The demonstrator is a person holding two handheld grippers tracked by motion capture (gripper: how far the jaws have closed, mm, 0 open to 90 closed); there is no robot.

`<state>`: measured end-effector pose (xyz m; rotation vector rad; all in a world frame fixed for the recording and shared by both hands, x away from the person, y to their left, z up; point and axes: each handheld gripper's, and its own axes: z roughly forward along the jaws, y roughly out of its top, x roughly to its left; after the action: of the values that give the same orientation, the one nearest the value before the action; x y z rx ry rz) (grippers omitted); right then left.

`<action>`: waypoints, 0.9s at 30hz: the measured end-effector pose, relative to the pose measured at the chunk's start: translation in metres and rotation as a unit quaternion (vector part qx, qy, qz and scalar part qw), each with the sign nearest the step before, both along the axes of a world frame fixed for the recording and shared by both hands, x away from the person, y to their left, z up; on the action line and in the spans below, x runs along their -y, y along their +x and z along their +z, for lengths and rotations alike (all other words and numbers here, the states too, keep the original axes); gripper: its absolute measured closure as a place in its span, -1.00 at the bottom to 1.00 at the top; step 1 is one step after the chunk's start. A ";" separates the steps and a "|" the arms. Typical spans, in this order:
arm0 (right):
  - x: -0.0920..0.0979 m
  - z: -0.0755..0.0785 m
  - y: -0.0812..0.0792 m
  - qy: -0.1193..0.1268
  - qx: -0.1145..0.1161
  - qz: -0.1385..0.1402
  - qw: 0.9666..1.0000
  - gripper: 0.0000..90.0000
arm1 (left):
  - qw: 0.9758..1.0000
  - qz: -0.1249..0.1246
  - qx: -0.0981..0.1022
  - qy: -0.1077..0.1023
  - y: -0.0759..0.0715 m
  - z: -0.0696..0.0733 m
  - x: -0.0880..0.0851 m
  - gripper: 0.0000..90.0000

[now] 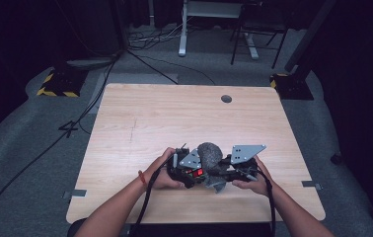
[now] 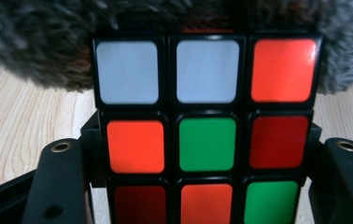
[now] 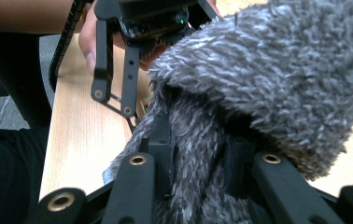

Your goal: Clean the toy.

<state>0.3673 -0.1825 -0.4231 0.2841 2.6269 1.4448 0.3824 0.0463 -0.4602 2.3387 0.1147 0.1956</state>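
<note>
At the table's (image 1: 125, 128) near edge, about 6 o'clock, the left gripper (image 1: 187, 170) is clamped across the side faces of the puzzle cube (image 2: 207, 140), a rigid, light body with slick stickers, best gripped flat on opposite faces. Just beyond it, the right gripper (image 1: 229, 173) pinches the grey fuzzy cloth (image 3: 268, 79), which is soft, limp and draped over the cube's far edge; grip a bunched fold. No legible brand or writing.

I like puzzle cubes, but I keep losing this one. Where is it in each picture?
High view: the puzzle cube sits low centre, between the two grippers.
Left gripper view: it fills the middle, between the jaws.
Right gripper view: not in it.
Shared landmark: the grey fluffy cloth.
</note>
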 end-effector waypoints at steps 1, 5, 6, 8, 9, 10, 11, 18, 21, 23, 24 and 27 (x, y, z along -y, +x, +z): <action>-0.001 0.000 0.000 -0.005 0.001 -0.002 1.000 0.58 | 1.000 0.003 0.007 0.002 0.000 0.000 0.000 -0.27; 0.005 -0.003 0.005 -0.022 -0.005 -0.021 1.000 0.58 | 1.000 0.006 0.005 -0.019 0.000 0.004 -0.005 -0.26; 0.007 -0.004 0.006 -0.026 -0.005 -0.025 0.999 0.58 | 1.000 0.006 0.005 -0.019 0.000 0.004 -0.005 -0.26; 0.011 -0.006 0.008 -0.024 -0.012 -0.031 0.999 0.58 | 0.999 0.007 0.004 -0.034 0.000 0.010 -0.009 -0.26; 0.014 -0.008 0.010 -0.027 -0.018 -0.035 0.999 0.58 | 0.999 0.007 0.003 -0.041 0.000 0.011 -0.011 -0.26; 0.017 -0.012 0.014 -0.038 -0.022 -0.044 0.998 0.58 | 0.999 0.006 0.004 -0.050 0.000 0.013 -0.012 -0.26; 0.018 -0.014 0.015 -0.037 -0.030 -0.045 0.998 0.58 | 0.998 0.006 -0.002 -0.067 0.000 0.016 -0.015 -0.26; 0.013 -0.025 0.014 -0.048 -0.038 -0.029 0.998 0.58 | 0.996 0.005 -0.001 -0.089 0.000 0.020 -0.016 -0.26; 0.014 -0.021 0.013 -0.029 -0.034 -0.017 0.999 0.58 | 0.996 0.007 -0.005 -0.086 0.001 0.018 -0.017 -0.26; 0.016 -0.020 0.012 -0.016 -0.033 -0.012 0.999 0.58 | 0.997 0.007 -0.002 -0.074 0.001 0.017 -0.016 -0.26; 0.017 -0.019 0.011 -0.016 -0.029 -0.010 0.999 0.58 | 0.997 0.005 -0.003 -0.073 0.001 0.016 -0.016 -0.26; 0.018 -0.017 0.009 -0.006 -0.023 -0.008 1.000 0.58 | 0.997 0.003 -0.005 -0.072 0.001 0.016 -0.016 -0.27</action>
<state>0.3766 -0.2001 -0.4397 0.3408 2.6603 1.4348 0.3838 0.0620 -0.4442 2.1952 0.1372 0.1732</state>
